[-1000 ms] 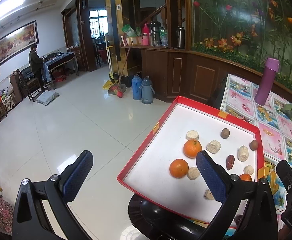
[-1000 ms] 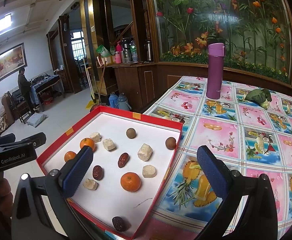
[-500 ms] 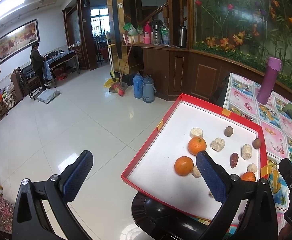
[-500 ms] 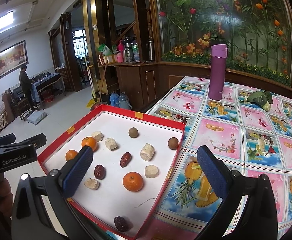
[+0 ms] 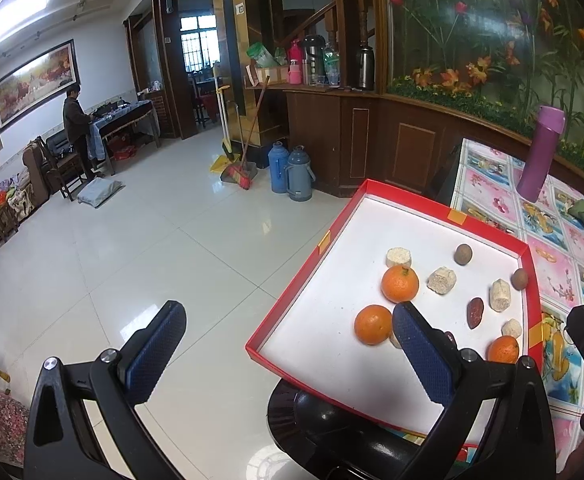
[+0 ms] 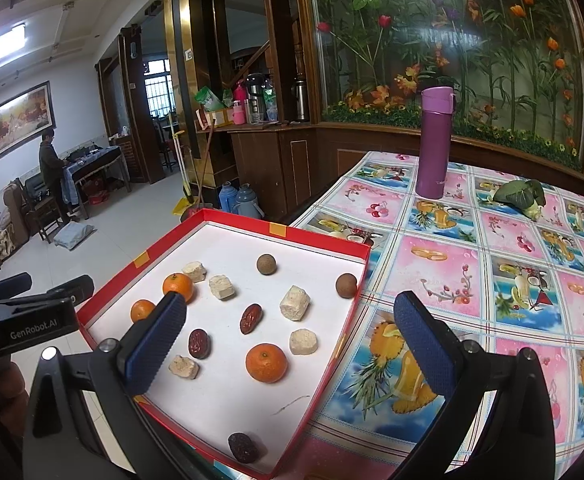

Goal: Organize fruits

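Right wrist view shows the red tray (image 6: 324,242) overhanging the patterned tabletop (image 6: 492,280), holding scattered fruit. At the tray's left edge sit two small oranges (image 6: 177,286); toward its centre lie dark dates (image 6: 250,319) and pale chunks (image 6: 295,303); near its right wall rests a brown longan (image 6: 346,285). A third orange (image 6: 266,362) sits nearer the front. Oranges look firm, round and likely to roll, so a grip across the middle suits them. Left gripper (image 5: 287,356) and right gripper (image 6: 292,344) both have fingers wide apart, empty.
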`<act>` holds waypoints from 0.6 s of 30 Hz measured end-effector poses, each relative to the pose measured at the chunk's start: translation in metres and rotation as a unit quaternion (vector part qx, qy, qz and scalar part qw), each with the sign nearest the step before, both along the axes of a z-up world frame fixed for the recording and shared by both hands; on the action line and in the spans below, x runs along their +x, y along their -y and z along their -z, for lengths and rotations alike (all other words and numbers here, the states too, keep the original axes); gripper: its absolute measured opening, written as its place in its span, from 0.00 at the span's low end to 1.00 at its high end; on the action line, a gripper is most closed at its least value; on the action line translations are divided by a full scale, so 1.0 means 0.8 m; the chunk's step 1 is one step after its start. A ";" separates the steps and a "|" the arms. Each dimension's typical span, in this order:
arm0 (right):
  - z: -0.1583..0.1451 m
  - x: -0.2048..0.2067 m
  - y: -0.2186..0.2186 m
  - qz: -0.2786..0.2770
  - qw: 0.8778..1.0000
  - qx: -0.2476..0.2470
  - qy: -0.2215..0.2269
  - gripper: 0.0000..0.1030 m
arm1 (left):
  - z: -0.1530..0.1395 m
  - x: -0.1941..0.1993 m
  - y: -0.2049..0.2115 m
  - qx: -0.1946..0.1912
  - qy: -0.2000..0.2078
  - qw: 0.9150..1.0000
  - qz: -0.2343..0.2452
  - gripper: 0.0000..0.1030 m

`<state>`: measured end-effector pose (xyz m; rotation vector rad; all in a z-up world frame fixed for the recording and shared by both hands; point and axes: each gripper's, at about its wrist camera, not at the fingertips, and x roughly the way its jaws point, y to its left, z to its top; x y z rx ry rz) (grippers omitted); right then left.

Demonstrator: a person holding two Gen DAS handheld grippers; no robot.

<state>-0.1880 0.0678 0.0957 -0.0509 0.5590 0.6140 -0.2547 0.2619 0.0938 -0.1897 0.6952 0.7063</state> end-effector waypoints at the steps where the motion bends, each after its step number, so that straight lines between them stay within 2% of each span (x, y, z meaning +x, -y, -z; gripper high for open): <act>1: 0.000 0.000 0.001 0.001 1.000 0.001 -0.002 1.00 | 0.000 0.000 0.000 0.000 -0.001 1.000 0.000 1.00; 18: 0.003 0.010 0.013 0.006 1.000 0.007 -0.018 1.00 | 0.006 0.004 0.011 -0.001 -0.009 1.000 0.009 1.00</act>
